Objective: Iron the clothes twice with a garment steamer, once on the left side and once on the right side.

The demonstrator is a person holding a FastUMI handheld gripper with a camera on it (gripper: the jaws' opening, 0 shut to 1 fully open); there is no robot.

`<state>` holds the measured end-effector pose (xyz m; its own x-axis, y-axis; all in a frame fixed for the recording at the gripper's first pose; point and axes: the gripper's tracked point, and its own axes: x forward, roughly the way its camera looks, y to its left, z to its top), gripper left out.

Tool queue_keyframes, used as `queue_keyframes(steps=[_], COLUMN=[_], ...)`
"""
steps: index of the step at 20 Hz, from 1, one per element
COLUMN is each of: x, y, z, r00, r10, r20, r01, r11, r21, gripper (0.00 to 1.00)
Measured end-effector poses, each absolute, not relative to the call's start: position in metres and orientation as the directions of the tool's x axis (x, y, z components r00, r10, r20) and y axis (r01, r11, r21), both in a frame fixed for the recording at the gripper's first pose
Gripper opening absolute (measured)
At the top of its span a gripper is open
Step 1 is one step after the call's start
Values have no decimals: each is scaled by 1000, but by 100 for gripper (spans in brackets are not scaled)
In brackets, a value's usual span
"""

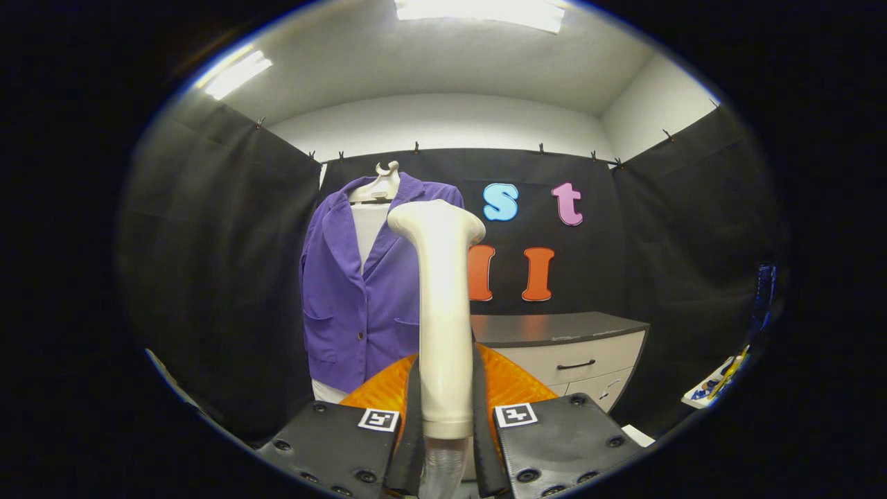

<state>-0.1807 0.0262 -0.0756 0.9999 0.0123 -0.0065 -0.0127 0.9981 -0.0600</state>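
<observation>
Already in hand: cream garment steamer (443, 326), upright, handle clamped between both fingers of the gripper (447, 443), head flaring at the top and turned toward the clothes. Firmly closed on the handle, by the look of the pads pressing each flank. Beyond the steamer head, well apart and no contact yet: purple jacket (360, 298) over a white shirt (367, 232), hung on a pale hanger (378, 186) against the black cloth wall (208, 277). Partly covered by the steamer along one front panel; the other panel, with pocket and button, in plain sight. No steam visible, no head against fabric.

Judged from this: pickup done, approach under way or about to start, neither pass begun. Left to do: close the gap, run the head down one side of the jacket, then down the other. Impossible to say from the fabric alone whether any stroke has been made; no damp mark or flattened area to go by.

Further out: dark-topped cabinet (561, 326) with pale drawers, beside the jacket and lower. Ceiling lights (478, 10) overhead. Some coloured packaging (717, 381) off beyond the cabinet, too small to identify.
</observation>
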Motion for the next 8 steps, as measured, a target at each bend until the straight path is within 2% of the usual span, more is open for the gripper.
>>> queue_keyframes(steps=[8], x=[-181], y=[28], z=[-77], r00=[1000], r10=[15], r20=[-8], r01=[-16], r11=[998], r21=[-63], gripper=[37])
